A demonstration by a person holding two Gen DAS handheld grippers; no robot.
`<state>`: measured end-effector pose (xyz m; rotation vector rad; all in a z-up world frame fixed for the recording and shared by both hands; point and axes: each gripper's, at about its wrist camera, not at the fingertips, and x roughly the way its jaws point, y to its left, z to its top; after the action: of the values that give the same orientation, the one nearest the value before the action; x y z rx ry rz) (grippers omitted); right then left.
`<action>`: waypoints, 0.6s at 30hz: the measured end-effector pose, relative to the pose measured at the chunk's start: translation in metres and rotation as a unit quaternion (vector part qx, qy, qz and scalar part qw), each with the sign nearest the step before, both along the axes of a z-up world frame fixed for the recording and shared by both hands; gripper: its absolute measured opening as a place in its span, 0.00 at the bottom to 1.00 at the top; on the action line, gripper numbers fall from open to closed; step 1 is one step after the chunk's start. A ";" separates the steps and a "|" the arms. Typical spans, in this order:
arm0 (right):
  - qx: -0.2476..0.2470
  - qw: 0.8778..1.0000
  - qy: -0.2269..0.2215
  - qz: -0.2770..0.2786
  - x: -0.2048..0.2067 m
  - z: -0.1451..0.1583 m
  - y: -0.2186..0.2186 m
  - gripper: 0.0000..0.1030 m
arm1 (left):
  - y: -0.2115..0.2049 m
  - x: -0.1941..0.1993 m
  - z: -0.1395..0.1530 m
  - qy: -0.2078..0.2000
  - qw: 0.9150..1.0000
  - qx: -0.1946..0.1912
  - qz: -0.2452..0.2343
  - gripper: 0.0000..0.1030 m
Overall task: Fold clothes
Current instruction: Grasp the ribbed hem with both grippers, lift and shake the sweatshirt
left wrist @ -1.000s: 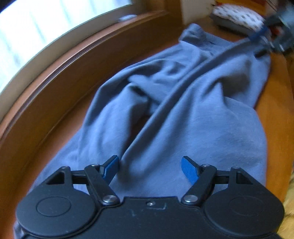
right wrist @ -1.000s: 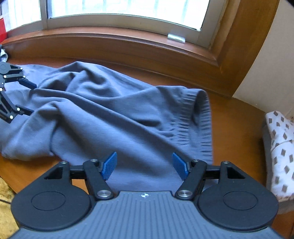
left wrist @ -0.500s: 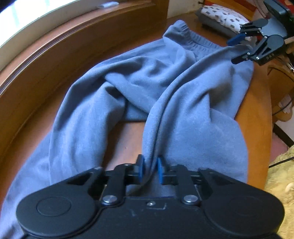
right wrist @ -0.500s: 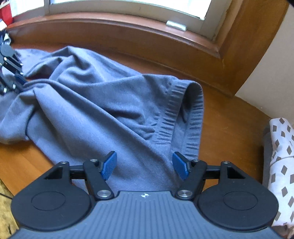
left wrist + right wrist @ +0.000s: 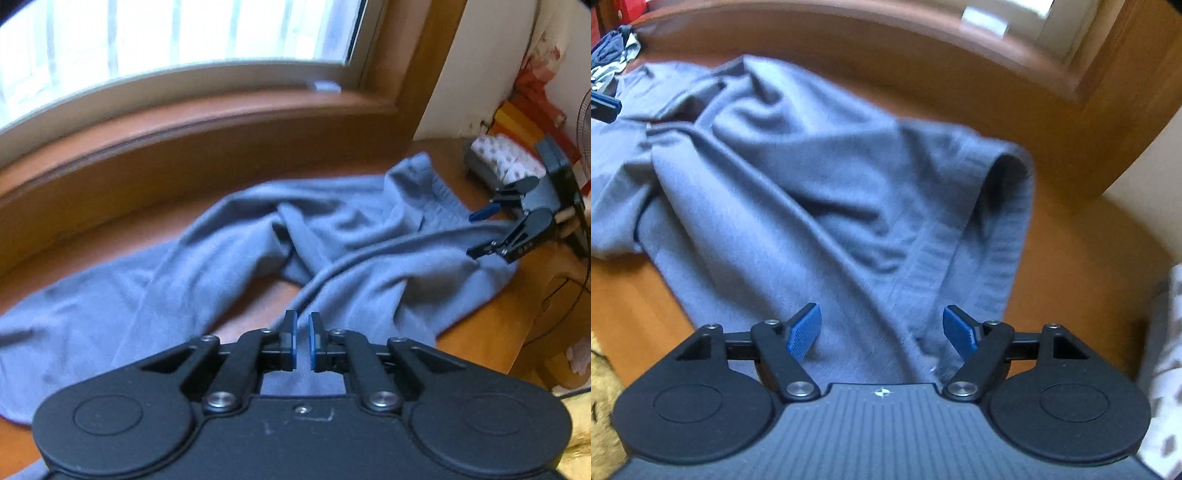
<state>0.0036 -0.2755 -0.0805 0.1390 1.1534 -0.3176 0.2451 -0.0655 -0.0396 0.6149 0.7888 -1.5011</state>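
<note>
Between my left gripper's [image 5: 302, 339] blue pads, which are pressed nearly together, sits a thin ridge of the grey-blue sweatpants [image 5: 229, 258], pinched at the near edge of the garment. My right gripper [image 5: 882, 334] has its jaws spread wide over the ribbed waistband [image 5: 1004, 236], with cloth lying between the pads but not clamped.

The sweatpants lie rumpled lengthwise across the wooden table [image 5: 491, 328], below the window sill [image 5: 207, 122]. The legs trail off to the left of the waistband, and a bare patch of wood shows through between them just beyond my left pads.

My worry is the left grip. I judge it holds only a narrow fold, perhaps a single layer, so a pull could slide the cloth out or drag up one layer and twist the leg. If my right jaws close where they are, they may bunch the waistband rather than catch both layers cleanly, which would make the fold crooked. The cloth near the right gripper also hangs close to the table edge, so slack could slip off.

As for pose, both grippers sit low, angled down toward the garment. The left points along its length toward the waistband. The right faces the sill from the waistband end.

A folded patterned cloth [image 5: 506, 158] rests beyond the waistband.
</note>
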 end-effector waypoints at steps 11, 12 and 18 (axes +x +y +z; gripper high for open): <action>-0.002 1.000 -0.008 0.017 -0.010 -0.002 0.009 0.68 | -0.044 -0.004 -0.027 -0.031 0.991 0.039 -0.128 0.62; -0.006 1.000 -0.009 0.017 -0.010 -0.002 0.011 0.68 | -0.050 -0.005 -0.033 -0.024 0.988 0.053 -0.142 0.62; -0.033 0.999 -0.018 -0.001 -0.012 -0.005 0.015 0.60 | -0.068 -0.022 -0.060 -0.035 0.985 0.086 -0.142 0.15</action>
<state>-0.0083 -0.2608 -0.0852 0.0879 1.1064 -0.3524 0.2236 -0.1335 -0.1000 0.9371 0.8068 -1.6690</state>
